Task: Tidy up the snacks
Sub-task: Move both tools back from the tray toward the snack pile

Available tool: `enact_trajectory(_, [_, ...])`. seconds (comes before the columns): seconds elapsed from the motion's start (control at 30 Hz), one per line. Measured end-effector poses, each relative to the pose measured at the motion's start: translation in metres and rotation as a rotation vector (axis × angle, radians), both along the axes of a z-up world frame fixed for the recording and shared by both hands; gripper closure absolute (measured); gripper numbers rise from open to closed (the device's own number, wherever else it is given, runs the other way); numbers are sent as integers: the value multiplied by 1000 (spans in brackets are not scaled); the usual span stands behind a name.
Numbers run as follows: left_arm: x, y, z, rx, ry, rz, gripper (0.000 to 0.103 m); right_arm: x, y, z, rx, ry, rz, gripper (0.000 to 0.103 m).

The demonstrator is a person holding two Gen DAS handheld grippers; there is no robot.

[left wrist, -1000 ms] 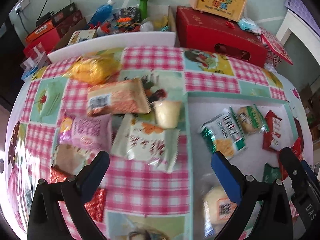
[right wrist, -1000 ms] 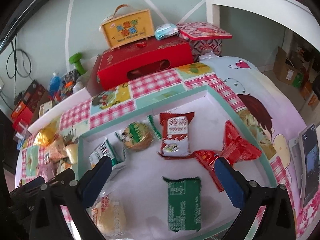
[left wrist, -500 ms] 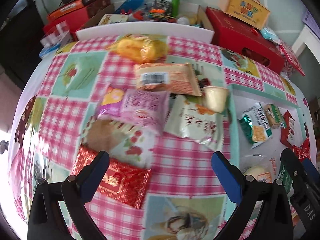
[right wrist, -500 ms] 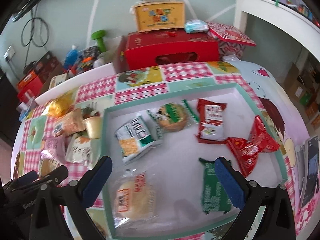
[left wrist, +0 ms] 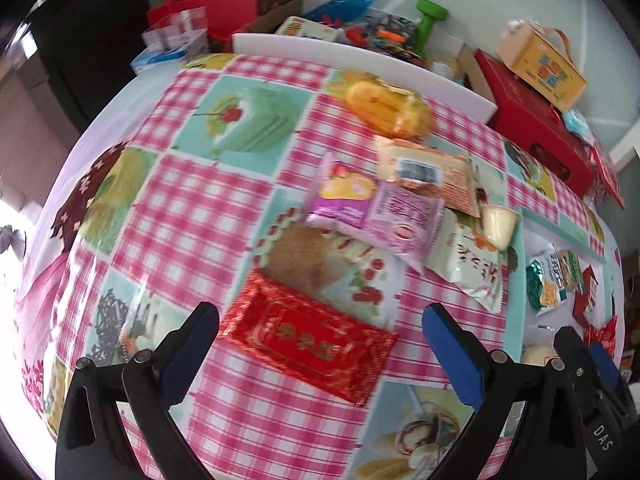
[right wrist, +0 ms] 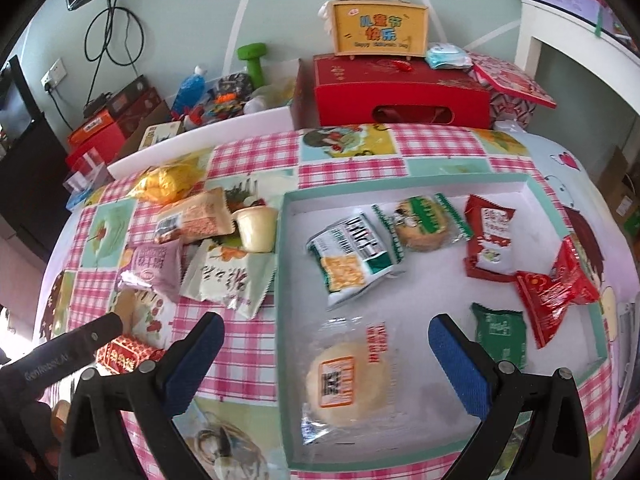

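Observation:
My left gripper (left wrist: 320, 336) is open and empty, just above a flat red snack packet (left wrist: 308, 334) that lies between its fingers on the checked tablecloth. Beyond it lie a pink packet (left wrist: 380, 210), an orange packet (left wrist: 428, 172), a pale green packet (left wrist: 472, 264), a yellow bag (left wrist: 388, 110) and a jelly cup (left wrist: 498, 224). My right gripper (right wrist: 326, 344) is open and empty over the front of the white tray (right wrist: 282, 280), near a clear-wrapped round bun (right wrist: 346, 380). The tray holds several packets, among them a green-white one (right wrist: 352, 256) and a red one (right wrist: 490, 236).
A red gift box (right wrist: 400, 94) with a yellow carry case (right wrist: 378, 28) on it stands at the table's far edge. Cartons, a blue bottle (right wrist: 188, 88) and a green dumbbell (right wrist: 254, 60) crowd the back left. A phone lies at the table's right edge (right wrist: 628, 356).
My left gripper has swung left, away from the tray, and now sits over the red packet. My right gripper has shifted left too, so the loose snack pile shows beside the tray.

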State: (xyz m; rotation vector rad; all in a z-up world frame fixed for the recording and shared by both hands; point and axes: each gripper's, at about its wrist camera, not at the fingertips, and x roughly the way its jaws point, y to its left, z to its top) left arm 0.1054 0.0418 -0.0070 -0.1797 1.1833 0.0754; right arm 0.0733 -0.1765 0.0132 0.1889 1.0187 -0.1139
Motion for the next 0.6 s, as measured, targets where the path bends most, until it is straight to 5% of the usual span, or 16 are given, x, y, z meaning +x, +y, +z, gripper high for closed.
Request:
enact_trajectory(0.3, [3,21,-22,-25,59,81,2,3,33,-15,16,45,76,0])
enact_trajectory(0.6, [18,23,-44,36,99,136,2,3,36,-19,-3,50,74,0])
